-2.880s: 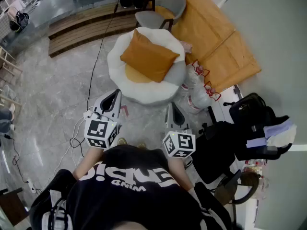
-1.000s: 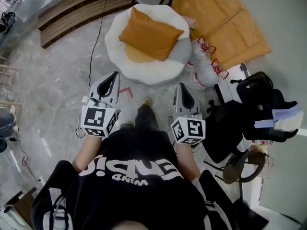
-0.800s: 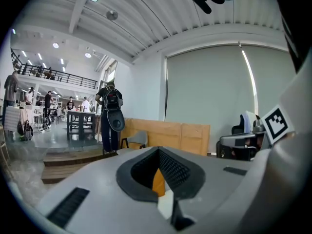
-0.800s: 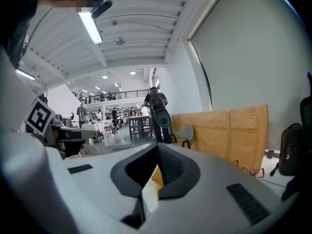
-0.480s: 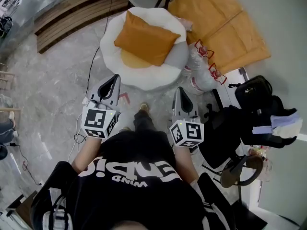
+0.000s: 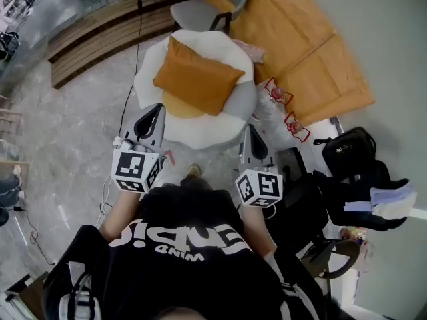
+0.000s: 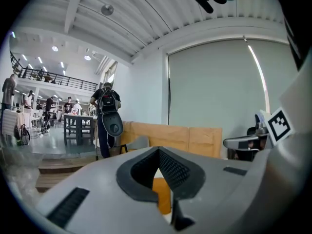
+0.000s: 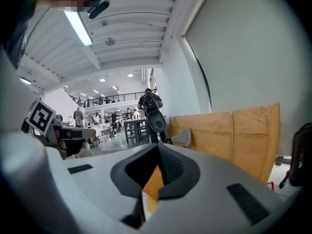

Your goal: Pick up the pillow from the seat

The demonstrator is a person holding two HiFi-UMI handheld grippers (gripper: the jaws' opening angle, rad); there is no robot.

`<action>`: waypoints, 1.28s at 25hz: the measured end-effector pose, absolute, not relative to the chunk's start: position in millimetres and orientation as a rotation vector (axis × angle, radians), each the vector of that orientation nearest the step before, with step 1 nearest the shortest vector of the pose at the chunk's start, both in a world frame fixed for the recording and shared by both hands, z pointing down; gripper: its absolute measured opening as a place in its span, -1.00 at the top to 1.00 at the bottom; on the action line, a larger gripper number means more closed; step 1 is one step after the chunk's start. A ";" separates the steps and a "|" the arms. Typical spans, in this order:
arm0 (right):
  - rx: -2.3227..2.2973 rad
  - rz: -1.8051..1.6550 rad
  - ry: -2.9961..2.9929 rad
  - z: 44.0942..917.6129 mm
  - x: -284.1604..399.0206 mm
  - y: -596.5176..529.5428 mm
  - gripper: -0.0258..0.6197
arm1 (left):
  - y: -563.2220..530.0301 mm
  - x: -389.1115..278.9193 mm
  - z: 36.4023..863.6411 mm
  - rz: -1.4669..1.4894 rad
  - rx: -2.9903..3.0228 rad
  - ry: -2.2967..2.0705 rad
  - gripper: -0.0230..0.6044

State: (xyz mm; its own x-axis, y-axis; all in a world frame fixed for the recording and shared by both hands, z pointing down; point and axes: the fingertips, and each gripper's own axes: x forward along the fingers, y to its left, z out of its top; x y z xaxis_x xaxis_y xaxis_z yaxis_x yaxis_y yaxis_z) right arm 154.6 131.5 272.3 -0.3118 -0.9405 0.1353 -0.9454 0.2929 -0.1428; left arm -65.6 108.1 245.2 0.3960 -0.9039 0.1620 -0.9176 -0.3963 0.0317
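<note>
Left gripper (image 6: 159, 110) and right gripper (image 6: 250, 130) hang pinched closed, empty, short of the pillow (image 6: 197, 84) on the seat (image 6: 230, 131); unopened, they'd likely shove it off.

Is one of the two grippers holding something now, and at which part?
Nothing is held. The left gripper and the right gripper are both shut and empty, short of the seat; the orange pillow lies on it untouched.

Seen from the left gripper view, the left gripper (image 7: 158, 151) blocks nearly all of the pillow (image 7: 162, 196); only an orange sliver shows below its meeting tips. The right gripper (image 8: 157, 147) does likewise. In the head view the grey chair (image 6: 200, 12) is cut by the top edge.
</note>
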 end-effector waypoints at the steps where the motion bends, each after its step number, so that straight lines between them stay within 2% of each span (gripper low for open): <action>1: 1.823 0.309 -2.509 272.7 158.3 124.4 0.85 | 102.2 -62.6 243.0 0.171 2.528 -1.661 0.90; 15: 1.771 0.342 -2.513 282.9 139.7 42.2 0.85 | 23.9 -87.4 241.4 0.134 2.489 -1.684 0.90; 32: 1.795 0.303 -2.484 271.6 76.6 -75.9 0.85 | -98.9 -139.2 242.0 0.128 2.534 -1.605 0.90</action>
